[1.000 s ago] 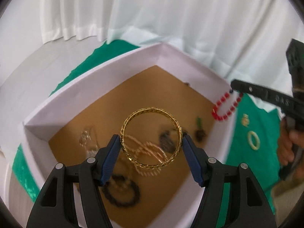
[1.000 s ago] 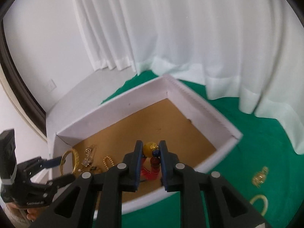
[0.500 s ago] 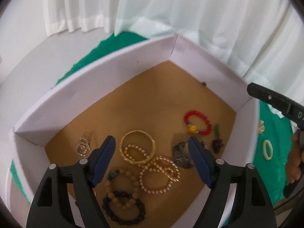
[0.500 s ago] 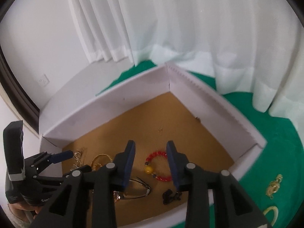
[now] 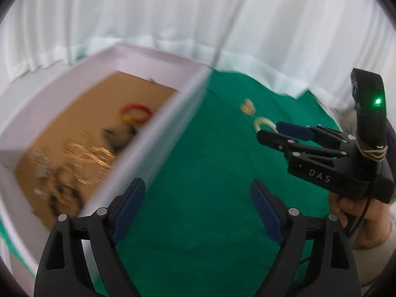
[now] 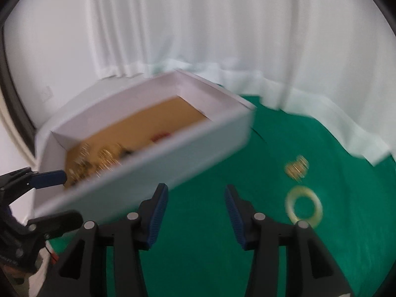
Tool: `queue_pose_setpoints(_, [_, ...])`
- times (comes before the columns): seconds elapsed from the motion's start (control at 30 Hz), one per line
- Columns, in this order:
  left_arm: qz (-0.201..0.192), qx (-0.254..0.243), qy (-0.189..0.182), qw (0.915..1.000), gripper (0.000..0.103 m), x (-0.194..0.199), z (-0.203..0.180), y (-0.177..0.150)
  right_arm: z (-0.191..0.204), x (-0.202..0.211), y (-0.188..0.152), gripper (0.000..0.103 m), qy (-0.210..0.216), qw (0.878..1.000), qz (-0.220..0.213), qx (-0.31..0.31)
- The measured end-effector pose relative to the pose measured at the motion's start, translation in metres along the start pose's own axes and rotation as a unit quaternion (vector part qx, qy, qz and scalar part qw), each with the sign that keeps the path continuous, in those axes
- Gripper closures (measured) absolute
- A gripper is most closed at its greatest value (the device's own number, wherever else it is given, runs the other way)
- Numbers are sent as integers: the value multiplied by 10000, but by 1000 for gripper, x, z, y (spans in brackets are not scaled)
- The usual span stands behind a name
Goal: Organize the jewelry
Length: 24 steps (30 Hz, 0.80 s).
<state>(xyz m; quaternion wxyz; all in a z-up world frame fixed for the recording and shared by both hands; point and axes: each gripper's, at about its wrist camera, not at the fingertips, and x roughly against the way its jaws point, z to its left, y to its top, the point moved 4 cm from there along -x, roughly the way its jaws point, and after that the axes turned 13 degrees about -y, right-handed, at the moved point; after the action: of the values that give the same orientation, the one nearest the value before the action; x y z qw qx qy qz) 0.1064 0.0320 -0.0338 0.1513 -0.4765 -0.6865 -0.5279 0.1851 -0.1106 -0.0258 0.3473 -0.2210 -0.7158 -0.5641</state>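
Jewelry lies in two places: most of it inside the white box (image 5: 153,133), and two loose pieces out on the green cloth (image 5: 198,163) that covers the table. White curtains (image 6: 222,37) hang behind, their hems resting on the cloth's far edge. The box has a brown cardboard floor and stands at the left in both views; on that floor, blurred, lie a red bead bracelet (image 5: 135,110), gold-coloured bangles (image 5: 89,158) and dark bead strands, too smeared to tell apart.

The left gripper (image 5: 198,208) hovers over bare green cloth just right of the box's near wall, its blue-padded jaws spreading wide with nothing between them. The right gripper (image 6: 196,212) also hangs over bare cloth, its jaws opening and empty; the left wrist view shows it from the side, held in a hand (image 5: 356,212) at the right edge.

Right of the right gripper's jaws, near but not touching, lies a pale ring-shaped bangle (image 6: 304,206). Just beyond it sits a small gold ornament (image 6: 297,167), blurred. In the left wrist view the right gripper's tips point toward that pale bangle.
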Motion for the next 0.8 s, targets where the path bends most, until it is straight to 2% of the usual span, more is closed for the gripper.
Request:
queue_pose_setpoints(0.13, [155,-58,-14,9999,16,-33,-17,-18,-34,5,-45,55,-527,9982,183,-233])
queue_pose_setpoints(0.23, [231,-126,-30,9996,16,-59,-21,-28,-54,8,-70,55,-768,9958,267,-411])
queue_pose_setpoints(0.33, [348,-239,142,9990,16,-79,-23,-36,-66,5,-91,55,-981,9929,369,-561])
queue_pose_setpoints(0.53, [437,-226,392,9980,16,-99,-17,-43,-79,-3,-116,55,-1288,9884,482,-643])
queue_pose_setpoints(0.8, [544,-287,509,9968,16,-110,-13,-49,-88,-11,-131,55,-1496,9845,590,-693])
